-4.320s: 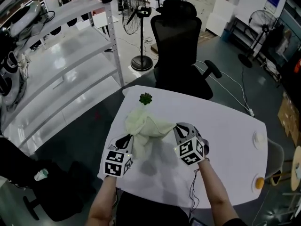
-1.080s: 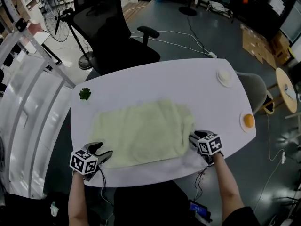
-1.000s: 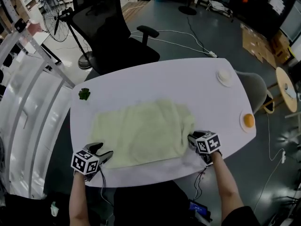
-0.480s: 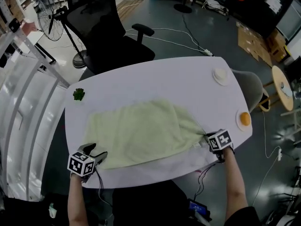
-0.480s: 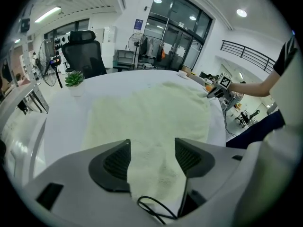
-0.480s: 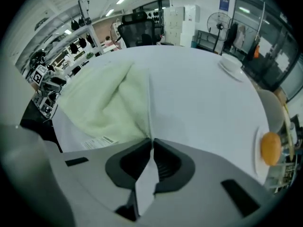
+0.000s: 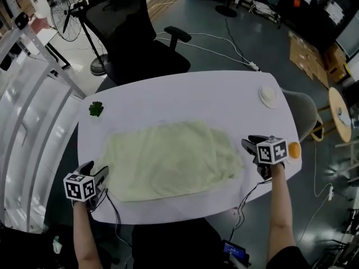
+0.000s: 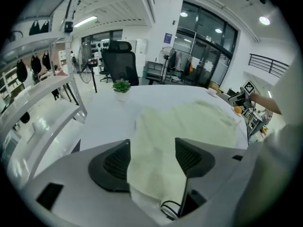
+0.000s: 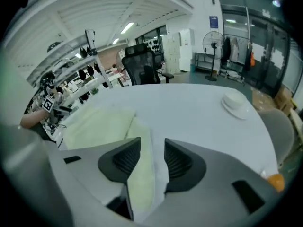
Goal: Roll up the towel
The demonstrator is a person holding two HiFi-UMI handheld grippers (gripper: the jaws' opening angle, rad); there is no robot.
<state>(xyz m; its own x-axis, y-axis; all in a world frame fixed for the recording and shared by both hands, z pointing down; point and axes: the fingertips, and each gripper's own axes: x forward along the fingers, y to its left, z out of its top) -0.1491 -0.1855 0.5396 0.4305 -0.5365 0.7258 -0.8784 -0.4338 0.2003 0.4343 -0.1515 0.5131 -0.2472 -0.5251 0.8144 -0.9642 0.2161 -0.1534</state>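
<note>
A pale green towel (image 7: pixel 168 158) lies spread flat across the white table (image 7: pixel 196 97). My left gripper (image 7: pixel 94 174) hovers just off the towel's near left corner. Its jaws are wide and still opening, and they press on nothing. In the left gripper view the towel (image 8: pixel 189 122) shows through the gap of the left gripper (image 8: pixel 152 148). My right gripper (image 7: pixel 251 145) hangs above the table just past the towel's right edge. Its jaws are opening, and nothing is pinched. The towel's edge (image 9: pixel 99 124) shows below the right gripper (image 9: pixel 152 148).
A small green plant (image 7: pixel 96 108) stands at the table's far left. A white dish (image 7: pixel 268 96) sits far right, and an orange thing (image 7: pixel 293 148) peeks from behind the right gripper's cube. A black office chair (image 7: pixel 129 32) stands beyond the table and a metal shelf rack (image 7: pixel 28 94) at left.
The right gripper tugged the towel's right corner outward, let it go and rose to the right. The left gripper slid left, off the towel's edge. The towel lies flatter.
</note>
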